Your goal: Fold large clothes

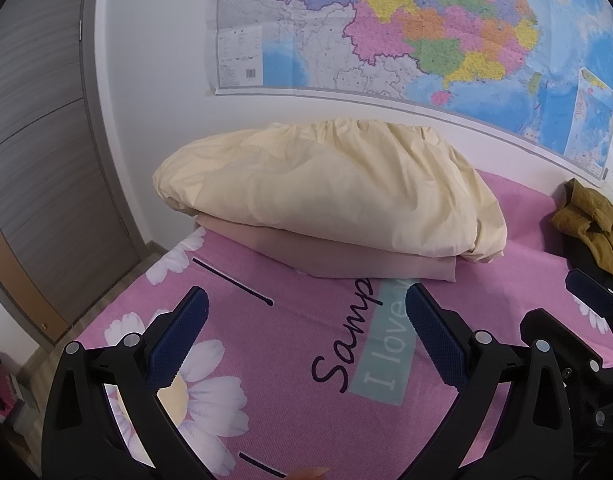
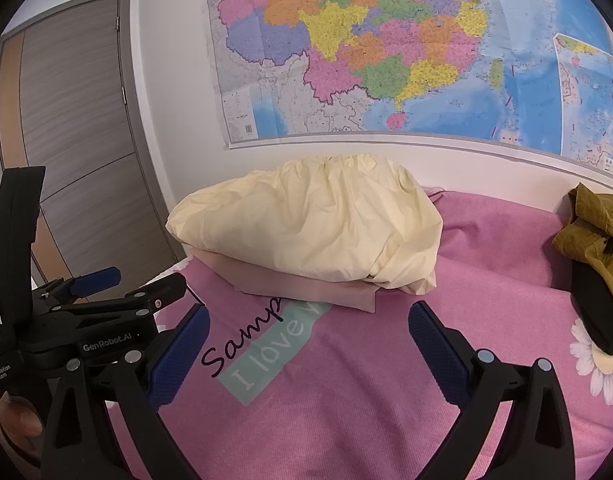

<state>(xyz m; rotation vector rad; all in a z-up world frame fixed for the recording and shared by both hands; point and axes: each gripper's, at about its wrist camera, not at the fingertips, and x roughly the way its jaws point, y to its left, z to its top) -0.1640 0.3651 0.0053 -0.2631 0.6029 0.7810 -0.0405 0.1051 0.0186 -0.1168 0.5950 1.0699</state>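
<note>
Grippers: two, the left gripper (image 1: pixel 306 320) and right gripper (image 2: pixel 308 338), both with jaws apart and empty over the pink bedspread (image 2: pixel 366 392). One mustard garment (image 2: pixel 594 232) lies crumpled at the bed's right edge, partly cut off. One cream bundle (image 2: pixel 306 220) sits on one folded beige cloth (image 2: pixel 306 290), mostly hidden.

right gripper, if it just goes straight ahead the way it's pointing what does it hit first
Most likely the cream pillow and the folded beige cloth beneath it, which sit dead ahead of the open right gripper. If it points lower than it seems, it would meet the pink bedsheet first; depth is unclear.
</note>
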